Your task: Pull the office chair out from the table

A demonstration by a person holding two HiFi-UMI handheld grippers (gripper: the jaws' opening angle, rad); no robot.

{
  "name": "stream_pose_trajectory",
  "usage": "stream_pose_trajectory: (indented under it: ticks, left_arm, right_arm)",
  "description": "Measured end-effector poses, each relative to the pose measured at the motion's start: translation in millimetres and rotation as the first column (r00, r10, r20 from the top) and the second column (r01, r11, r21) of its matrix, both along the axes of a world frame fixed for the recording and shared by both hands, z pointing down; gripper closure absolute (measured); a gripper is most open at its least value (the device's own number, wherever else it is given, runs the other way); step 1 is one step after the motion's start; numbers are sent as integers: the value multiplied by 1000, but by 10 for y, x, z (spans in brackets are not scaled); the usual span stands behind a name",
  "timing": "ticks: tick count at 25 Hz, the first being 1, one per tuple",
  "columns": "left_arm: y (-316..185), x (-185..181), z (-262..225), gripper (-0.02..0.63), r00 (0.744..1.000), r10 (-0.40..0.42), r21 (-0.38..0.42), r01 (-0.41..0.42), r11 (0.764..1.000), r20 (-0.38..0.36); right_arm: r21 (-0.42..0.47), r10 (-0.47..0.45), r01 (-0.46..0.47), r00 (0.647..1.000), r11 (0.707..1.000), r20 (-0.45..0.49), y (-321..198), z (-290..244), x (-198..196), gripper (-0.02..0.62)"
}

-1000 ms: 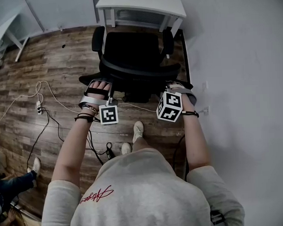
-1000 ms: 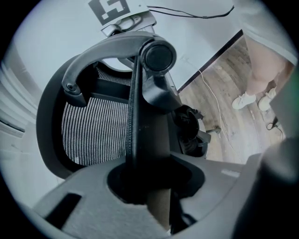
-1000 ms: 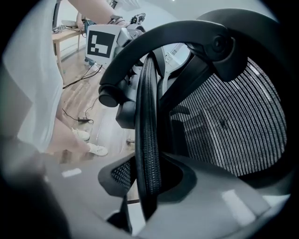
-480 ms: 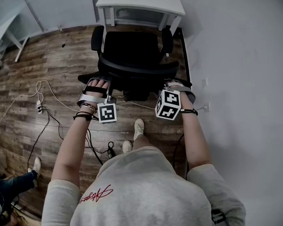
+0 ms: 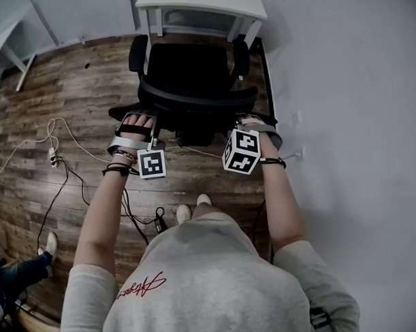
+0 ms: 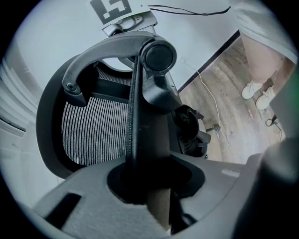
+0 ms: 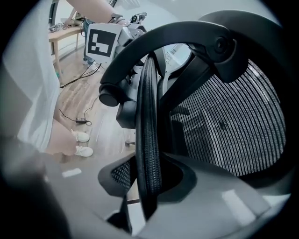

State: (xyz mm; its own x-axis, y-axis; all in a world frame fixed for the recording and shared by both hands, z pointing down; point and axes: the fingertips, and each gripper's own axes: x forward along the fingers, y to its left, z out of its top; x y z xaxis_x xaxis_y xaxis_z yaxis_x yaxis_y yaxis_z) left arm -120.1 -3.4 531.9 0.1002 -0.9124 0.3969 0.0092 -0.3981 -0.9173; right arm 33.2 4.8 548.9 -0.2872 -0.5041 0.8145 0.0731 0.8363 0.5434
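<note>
The black office chair [image 5: 188, 74] stands in front of the white table [image 5: 195, 4], its seat partly under the table's edge. My left gripper [image 5: 140, 125] is shut on the left side of the backrest rim, and my right gripper [image 5: 251, 123] is shut on the right side. In the left gripper view the dark rim [image 6: 140, 116] runs straight between the jaws of the left gripper [image 6: 149, 154], with the mesh back [image 6: 93, 130] to its left. The right gripper view shows the right gripper [image 7: 149, 172] clamping the padded rim [image 7: 147, 116], with mesh [image 7: 233, 121] at the right.
A white wall [image 5: 343, 123] runs close along the chair's right. Cables and a power strip [image 5: 52, 157] lie on the wooden floor to the left. My shoes [image 5: 184, 212] stand just behind the chair. Another person's leg [image 5: 21, 267] shows at lower left.
The head view has shifted a little, so chair and table sit slightly higher in the picture. My forward foot has drawn back. Both grips on the backrest are the same.
</note>
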Motion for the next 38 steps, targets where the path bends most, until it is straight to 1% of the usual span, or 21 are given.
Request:
stream_pose_trajectory:
  ticks: [6, 9, 15, 21, 24, 26, 29, 31, 33, 35, 36, 38]
  left_arm:
    - [21, -5, 0, 509, 1000, 3, -12, -3, 1000, 2]
    - [5, -24, 17, 509, 1000, -4, -18, 5, 1000, 19]
    - [22, -18, 41, 509, 1000, -10, -41, 10, 999, 11]
    - [31, -23, 1, 495, 1000, -11, -57, 13, 998, 25]
    - [58, -57, 78, 461, 999, -12, -116, 18, 993, 49]
    - [71, -83, 105, 456, 998, -26, -164, 34, 986, 51]
    - [86, -76, 105, 455, 999, -40, -213, 46, 976, 36]
    - [106, -78, 133, 442, 998, -32, -238, 42, 970, 46]
    - [148, -85, 169, 450, 998, -27, -293, 44, 955, 60]
    - [179, -80, 180, 445, 998, -38, -359, 55, 932, 53]
    - [181, -80, 174, 445, 998, -49, -379, 63, 923, 45]
    - [161, -92, 147, 451, 997, -73, -382, 82, 920, 37]
  right_arm:
    - [14, -5, 4, 1000, 1000, 2, 23, -7, -6, 492]
    - [28, -10, 10, 1000, 1000, 1, -7, -15, -1, 494]
    - [86, -35, 35, 999, 996, -5, -18, -2, 1, 500]
    - [69, -35, 36, 999, 997, -6, -2, -47, 13, 499]
    - [89, -45, 45, 999, 995, -9, -10, -38, 15, 488]
    - [104, -51, 52, 999, 993, -10, -21, -29, 7, 503]
    - [82, -54, 55, 998, 995, -12, -5, -20, 6, 483]
    - [52, -57, 57, 998, 997, -10, 18, -25, -3, 458]
    - [12, -58, 58, 998, 998, -10, 55, -27, -6, 429]
    - [-21, -57, 57, 998, 998, -15, 89, -28, 2, 404]
    - [-27, -58, 58, 998, 998, -21, 98, -28, 2, 397]
    - [-25, -62, 61, 997, 998, -39, 100, -23, -1, 395]
